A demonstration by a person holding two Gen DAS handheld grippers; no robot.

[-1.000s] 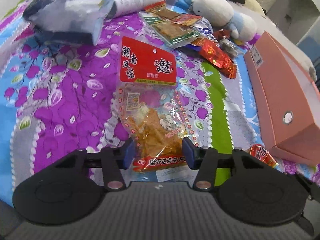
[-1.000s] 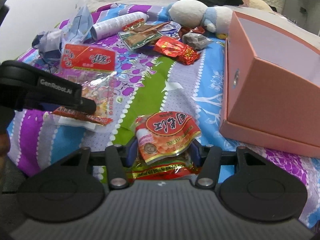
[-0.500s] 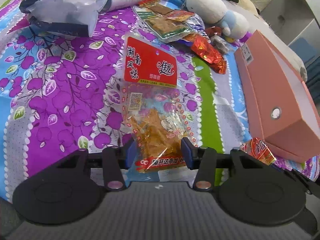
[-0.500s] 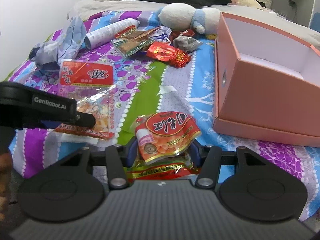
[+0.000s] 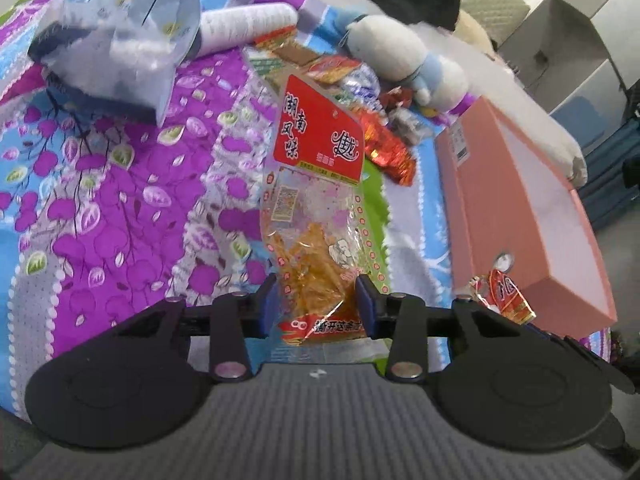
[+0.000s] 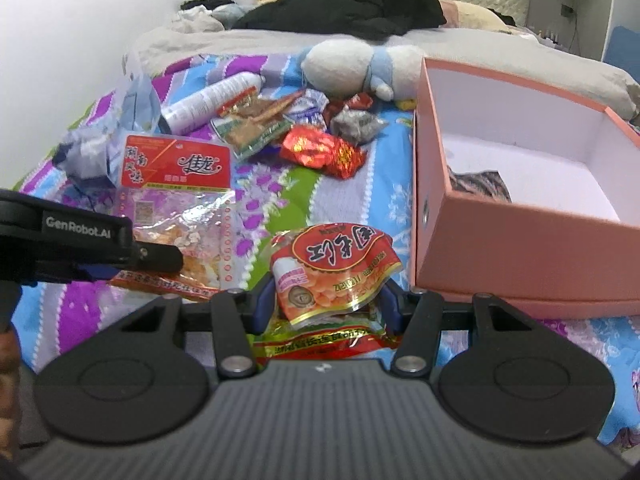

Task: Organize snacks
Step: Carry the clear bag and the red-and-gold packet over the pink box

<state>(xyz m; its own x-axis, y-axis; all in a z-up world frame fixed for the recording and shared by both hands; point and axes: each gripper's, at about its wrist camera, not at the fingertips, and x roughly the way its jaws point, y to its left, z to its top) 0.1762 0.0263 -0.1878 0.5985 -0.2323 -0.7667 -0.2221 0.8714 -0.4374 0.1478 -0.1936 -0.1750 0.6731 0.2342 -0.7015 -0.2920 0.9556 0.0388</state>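
Note:
My left gripper is shut on the lower end of a long clear snack bag with a red header card and holds it lifted off the bedspread; the bag also shows in the right wrist view. My right gripper is shut on a red and orange snack packet, held just left of the open pink box. The box holds one dark packet. A pile of loose snack packets lies further back on the bed.
A white plush toy, a white spray bottle and a crumpled plastic bag lie at the far side of the patterned bedspread. Black clothes lie behind on the bed.
Both grippers have risen with their packets. The long bag now hangs clear of the bedspread, and the right gripper has come up enough to see into the pink box.

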